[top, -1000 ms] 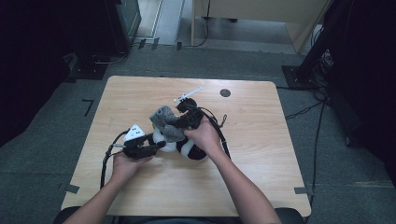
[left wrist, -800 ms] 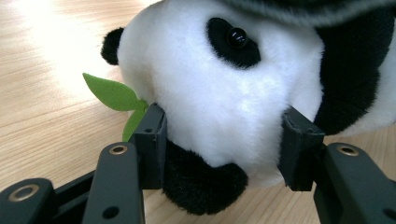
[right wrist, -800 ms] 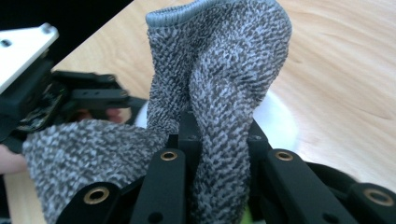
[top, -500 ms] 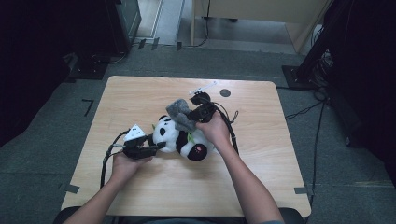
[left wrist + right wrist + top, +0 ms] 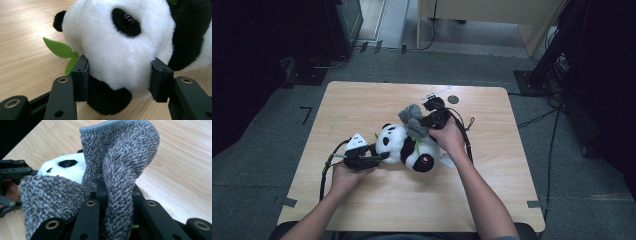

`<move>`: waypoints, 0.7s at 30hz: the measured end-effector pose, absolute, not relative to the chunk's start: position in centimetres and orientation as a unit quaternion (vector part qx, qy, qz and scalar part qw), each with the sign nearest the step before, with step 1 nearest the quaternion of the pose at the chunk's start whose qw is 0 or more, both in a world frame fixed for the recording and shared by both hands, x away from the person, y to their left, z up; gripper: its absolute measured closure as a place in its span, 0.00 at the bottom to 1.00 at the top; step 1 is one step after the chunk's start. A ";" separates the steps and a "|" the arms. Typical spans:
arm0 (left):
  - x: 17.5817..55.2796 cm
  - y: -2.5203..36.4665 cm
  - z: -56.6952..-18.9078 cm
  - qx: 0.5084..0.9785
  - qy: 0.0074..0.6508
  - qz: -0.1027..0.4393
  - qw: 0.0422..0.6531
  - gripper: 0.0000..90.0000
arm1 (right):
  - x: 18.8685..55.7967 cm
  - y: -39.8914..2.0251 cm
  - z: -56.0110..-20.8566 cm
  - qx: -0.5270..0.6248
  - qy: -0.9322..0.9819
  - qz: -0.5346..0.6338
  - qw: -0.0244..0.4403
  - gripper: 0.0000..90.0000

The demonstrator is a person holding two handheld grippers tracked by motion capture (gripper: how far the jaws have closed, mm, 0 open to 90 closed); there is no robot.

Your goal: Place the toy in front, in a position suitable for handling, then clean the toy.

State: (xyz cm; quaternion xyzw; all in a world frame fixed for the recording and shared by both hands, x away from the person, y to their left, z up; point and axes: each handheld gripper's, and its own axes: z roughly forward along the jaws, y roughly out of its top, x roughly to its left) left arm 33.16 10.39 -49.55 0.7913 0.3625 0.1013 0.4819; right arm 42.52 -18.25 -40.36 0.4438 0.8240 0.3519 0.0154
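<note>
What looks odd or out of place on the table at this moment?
The panda plush lies on its side on the table, not sitting upright. The left tool clamps its head. A grey sock, pinched in the right tool, is bunched above the panda, not yet on it.

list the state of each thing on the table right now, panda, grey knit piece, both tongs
panda plush: lying on its side on the table, head clamped
grey knit piece: bunched and lifted over the panda, its ribbed edge uppermost
left tongs: shut on the panda's head, one jaw on each side
right tongs: shut on a fold of the knit piece
green felt leaf: sticking out beside the panda's head, just above the table
table: wood top, bearing the panda
</note>
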 end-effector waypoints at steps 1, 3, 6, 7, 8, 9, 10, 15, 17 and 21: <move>33.1 10.4 -49.5 0.792 0.361 0.103 0.481 0.50 | 42.5 -18.4 -40.3 0.445 0.823 0.353 0.017 0.86; 33.2 10.4 -49.5 0.793 0.361 0.102 0.481 0.50 | 42.5 -18.8 -40.1 0.446 0.822 0.354 0.023 0.86; 33.2 10.4 -49.6 0.794 0.360 0.102 0.480 0.49 | 42.4 -19.1 -39.9 0.452 0.816 0.359 0.016 0.86; 33.2 10.5 -49.6 0.794 0.360 0.102 0.479 0.49 | 42.5 -19.2 -39.9 0.451 0.815 0.364 0.014 0.86; 33.2 10.5 -49.6 0.794 0.360 0.101 0.479 0.49 | 42.4 -19.1 -39.8 0.451 0.814 0.365 0.012 0.86; 33.2 10.5 -49.6 0.795 0.359 0.102 0.479 0.49 | 42.3 -19.1 -39.7 0.447 0.816 0.366 0.014 0.86; 33.1 10.5 -49.6 0.795 0.359 0.102 0.478 0.49 | 42.3 -19.0 -39.7 0.446 0.817 0.366 0.016 0.86; 33.2 10.5 -49.6 0.795 0.360 0.100 0.478 0.50 | 42.2 -19.5 -39.5 0.446 0.818 0.362 0.029 0.86; 33.1 10.5 -49.6 0.795 0.360 0.100 0.477 0.49 | 42.1 -20.0 -39.0 0.451 0.811 0.372 0.030 0.86; 33.1 10.5 -49.6 0.796 0.361 0.101 0.475 0.49 | 41.5 -21.2 -37.6 0.450 0.799 0.397 0.039 0.86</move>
